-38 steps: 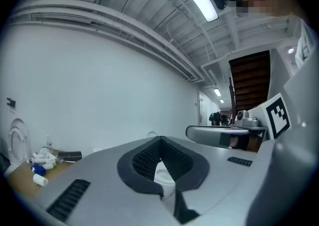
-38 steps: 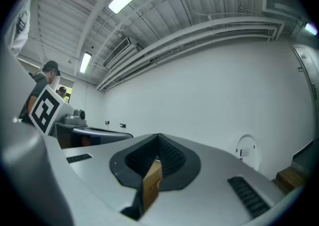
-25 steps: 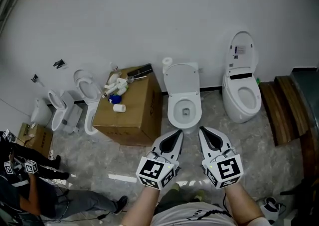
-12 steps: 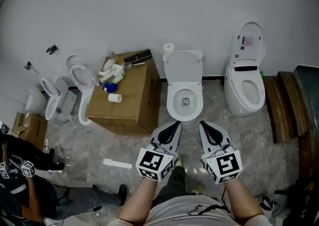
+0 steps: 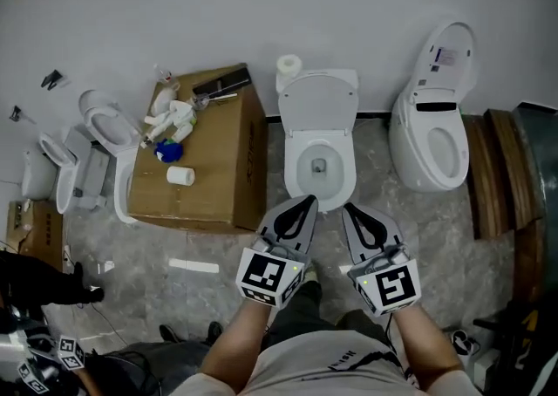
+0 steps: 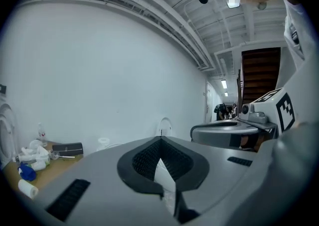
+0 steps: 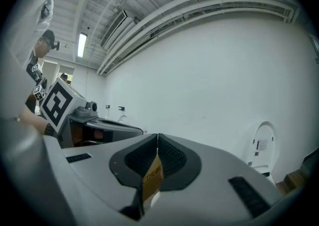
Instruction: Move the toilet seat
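The middle white toilet point(image 5: 319, 163) stands against the wall, its lid point(image 5: 318, 103) raised against the tank and the bowl open. My left gripper point(image 5: 305, 201) and right gripper point(image 5: 350, 209) hover side by side just in front of the bowl's front rim, touching nothing. Both are shut with nothing between the jaws. In the left gripper view the left gripper point(image 6: 160, 139) points at the white wall, the jaw tips meeting. The right gripper point(image 7: 157, 135) in its own view is likewise closed tip to tip.
A cardboard box point(image 5: 209, 180) with bottles and a paper roll on top stands left of the toilet. Another toilet point(image 5: 433, 137) with its lid up stands to the right, beside wooden steps point(image 5: 491, 178). Two more toilets point(image 5: 103, 128) stand at far left. A person crouches at bottom left.
The view has shifted forward and to the right, so the middle toilet now lies closer to both grippers. The grippers stay shut, side by side.
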`<action>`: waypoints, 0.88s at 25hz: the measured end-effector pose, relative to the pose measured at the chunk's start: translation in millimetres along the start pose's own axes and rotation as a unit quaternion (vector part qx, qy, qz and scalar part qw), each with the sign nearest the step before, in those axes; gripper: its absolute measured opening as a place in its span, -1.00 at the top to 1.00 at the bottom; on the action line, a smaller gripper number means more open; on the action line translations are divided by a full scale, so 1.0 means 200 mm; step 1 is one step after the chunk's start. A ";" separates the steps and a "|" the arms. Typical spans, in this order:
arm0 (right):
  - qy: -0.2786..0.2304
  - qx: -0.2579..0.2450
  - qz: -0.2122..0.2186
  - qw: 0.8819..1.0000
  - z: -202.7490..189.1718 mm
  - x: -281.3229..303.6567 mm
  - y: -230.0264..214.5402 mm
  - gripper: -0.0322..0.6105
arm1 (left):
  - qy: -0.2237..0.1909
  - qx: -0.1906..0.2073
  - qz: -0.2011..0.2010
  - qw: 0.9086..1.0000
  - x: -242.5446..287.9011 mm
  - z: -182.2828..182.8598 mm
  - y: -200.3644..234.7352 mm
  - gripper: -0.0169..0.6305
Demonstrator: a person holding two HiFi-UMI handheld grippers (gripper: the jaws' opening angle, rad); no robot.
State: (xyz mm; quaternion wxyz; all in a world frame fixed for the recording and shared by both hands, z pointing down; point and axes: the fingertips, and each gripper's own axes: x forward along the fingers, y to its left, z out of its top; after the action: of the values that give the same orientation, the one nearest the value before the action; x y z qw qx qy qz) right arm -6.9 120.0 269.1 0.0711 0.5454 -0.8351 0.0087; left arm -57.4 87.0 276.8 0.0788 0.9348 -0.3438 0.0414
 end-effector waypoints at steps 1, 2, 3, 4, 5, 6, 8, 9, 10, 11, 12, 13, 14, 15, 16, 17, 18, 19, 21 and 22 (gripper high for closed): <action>0.001 0.000 -0.001 1.000 -0.03 0.06 -0.01 0.85 | 0.003 0.000 -0.003 1.000 0.04 -0.02 0.06 0.92; -0.001 0.002 0.000 1.000 -0.06 0.12 -0.01 0.85 | 0.006 0.001 -0.006 1.000 0.08 -0.05 0.11 0.92; 0.000 0.001 0.002 1.000 -0.10 0.18 -0.02 0.85 | 0.008 0.000 -0.007 1.000 0.12 -0.08 0.16 0.92; 0.005 -0.004 0.006 1.000 -0.15 0.23 -0.02 0.85 | 0.009 -0.002 -0.006 1.000 0.16 -0.11 0.22 0.92; 0.015 -0.012 0.011 1.000 -0.22 0.27 -0.03 0.85 | 0.012 -0.006 -0.004 1.000 0.19 -0.15 0.27 0.92; 0.029 -0.022 0.015 0.999 -0.30 0.32 -0.03 0.85 | 0.015 -0.009 -0.002 1.000 0.23 -0.18 0.31 0.92; 0.067 -0.044 0.023 0.997 -0.47 0.41 -0.06 0.85 | 0.024 -0.016 0.002 1.000 0.30 -0.28 0.39 0.92; 0.085 -0.055 0.027 0.994 -0.57 0.45 -0.06 0.84 | 0.030 -0.018 0.004 0.999 0.33 -0.34 0.43 0.92; 0.101 -0.064 0.031 0.992 -0.66 0.49 -0.07 0.84 | 0.037 -0.020 0.006 0.999 0.37 -0.41 0.46 0.92; 0.114 -0.070 0.036 0.990 -0.75 0.53 -0.07 0.84 | 0.044 -0.022 0.009 0.999 0.40 -0.49 0.50 0.92; 0.125 -0.073 0.040 0.989 -0.85 0.57 -0.08 0.84 | 0.051 -0.023 0.013 0.998 0.43 -0.57 0.52 0.92; 0.134 -0.076 0.043 0.987 -0.95 0.61 -0.08 0.84 | 0.055 -0.022 0.015 0.998 0.47 -0.65 0.55 0.92; 0.142 -0.078 0.046 0.986 -1.06 0.65 -0.09 0.84 | 0.060 -0.021 0.017 0.998 0.50 -0.74 0.57 0.92; 0.149 -0.080 0.048 0.985 -1.17 0.69 -0.10 0.84 | 0.067 -0.020 0.020 0.997 0.54 -0.84 0.60 0.92; 0.156 -0.081 0.050 0.983 -1.29 0.72 -0.11 0.84 | 0.077 -0.022 0.024 0.996 0.57 -0.95 0.62 0.92; 0.163 -0.083 0.053 0.982 -1.40 0.76 -0.12 0.83 | 0.087 -0.026 0.028 0.995 0.60 -1.06 0.64 0.92; 0.169 -0.087 0.057 0.980 -1.53 0.80 -0.13 0.81 | 0.097 -0.031 0.033 0.994 0.63 -1.17 0.67 0.92; 0.176 -0.092 0.061 0.978 -1.65 0.83 -0.14 0.78 | 0.105 -0.039 0.040 0.993 0.66 -1.28 0.70 0.92; 0.192 -0.107 0.075 0.973 -1.91 0.89 -0.14 0.65 | 0.115 -0.053 0.054 0.990 0.71 -1.47 0.76 0.92; 0.202 -0.116 0.083 0.969 -2.03 0.91 -0.14 0.61 | 0.120 -0.058 0.059 0.989 0.73 -1.56 0.78 0.92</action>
State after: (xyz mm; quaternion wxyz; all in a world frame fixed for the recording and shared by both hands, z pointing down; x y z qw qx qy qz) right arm -9.7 -19.7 693.2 0.3004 0.4489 -0.8411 0.0279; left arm -54.5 -67.9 621.6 0.1707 0.8950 -0.3884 0.1381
